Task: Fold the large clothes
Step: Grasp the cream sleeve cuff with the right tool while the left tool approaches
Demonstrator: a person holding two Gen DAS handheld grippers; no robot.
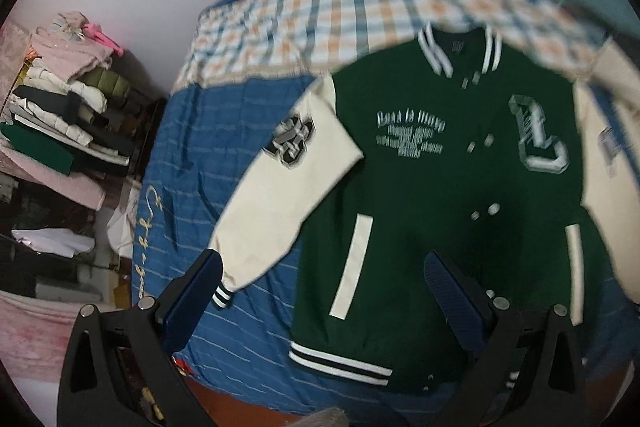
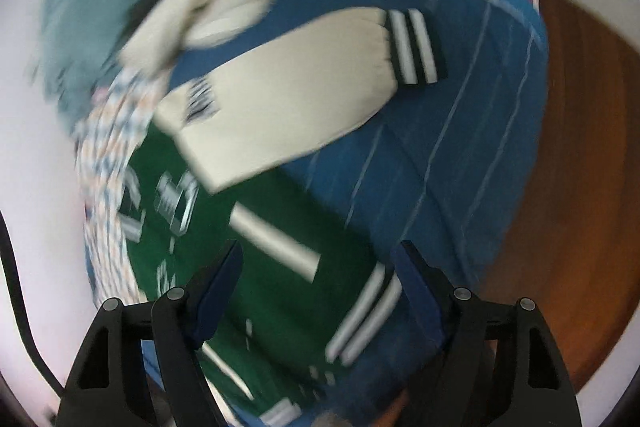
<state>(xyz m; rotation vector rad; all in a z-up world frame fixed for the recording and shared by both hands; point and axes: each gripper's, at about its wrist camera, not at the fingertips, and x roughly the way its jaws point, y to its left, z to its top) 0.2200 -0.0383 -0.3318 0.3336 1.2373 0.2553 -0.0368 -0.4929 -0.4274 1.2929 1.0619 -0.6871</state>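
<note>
Blue striped bedspread carries the green varsity jacket, lying flat, front up, both cream sleeves spread. My left gripper hovers fingers apart above the hem and left cuff at 7 o'clock; my right gripper, likewise spread and empty, hangs over the hem corner, right sleeve at 12 o'clock. Advice: pinch each cuff, fold sleeves inward across the chest, keeping fabric smooth
</note>
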